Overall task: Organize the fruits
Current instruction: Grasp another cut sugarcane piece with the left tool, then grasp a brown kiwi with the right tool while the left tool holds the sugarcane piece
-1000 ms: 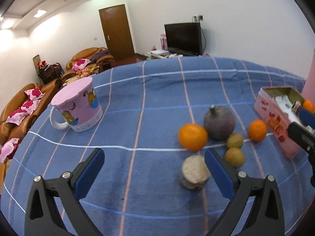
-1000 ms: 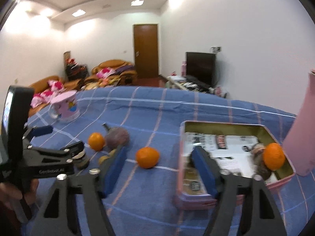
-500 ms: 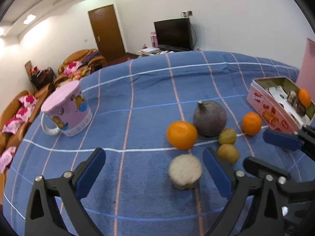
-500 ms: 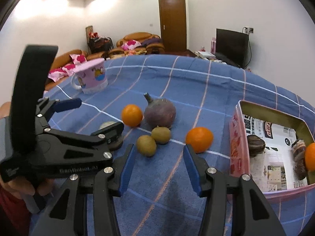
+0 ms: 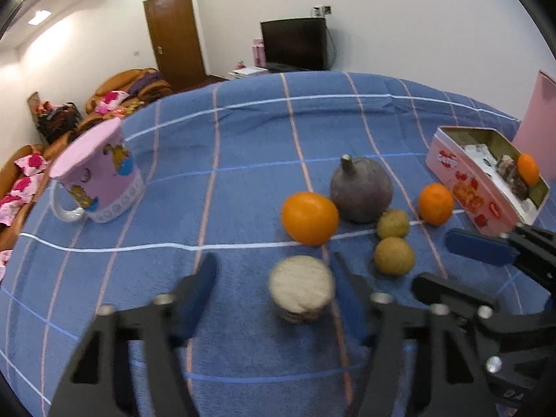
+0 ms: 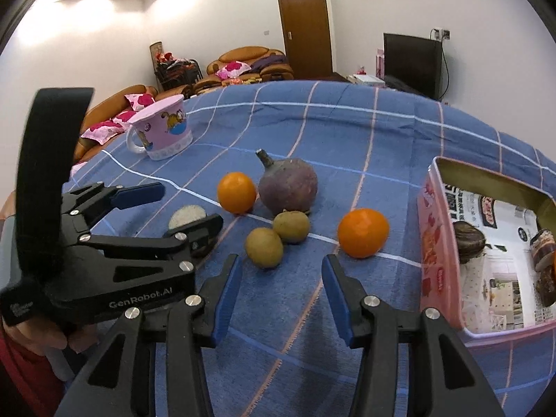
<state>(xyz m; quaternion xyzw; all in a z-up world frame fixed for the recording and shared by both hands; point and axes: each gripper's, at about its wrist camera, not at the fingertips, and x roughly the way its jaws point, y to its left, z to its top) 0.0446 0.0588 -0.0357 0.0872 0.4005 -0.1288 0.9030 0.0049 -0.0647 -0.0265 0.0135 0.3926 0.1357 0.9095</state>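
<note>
On the blue checked cloth lie two oranges (image 5: pixel 310 218) (image 5: pixel 435 204), a big purple fruit (image 5: pixel 360 189), two small green-brown fruits (image 5: pixel 394 255) (image 5: pixel 393 223) and a pale round cake (image 5: pixel 301 287). My left gripper (image 5: pixel 272 290) is open with its fingers on either side of the cake, not touching it. My right gripper (image 6: pixel 281 286) is open and empty, just short of the nearer green-brown fruit (image 6: pixel 264 247). The pink tin (image 6: pixel 438 243) at the right holds an orange (image 5: pixel 528 169) and dark pieces.
A pink mug (image 5: pixel 95 180) stands at the left of the cloth. A tall pink object (image 5: pixel 537 123) stands behind the tin. The left gripper's body (image 6: pixel 104 253) fills the right wrist view's left side. Sofas, a door and a TV lie beyond the table.
My left gripper has narrowed and moved forward around the pale cake. My right gripper has swung left from the tin towards the small fruits and has narrowed a little.
</note>
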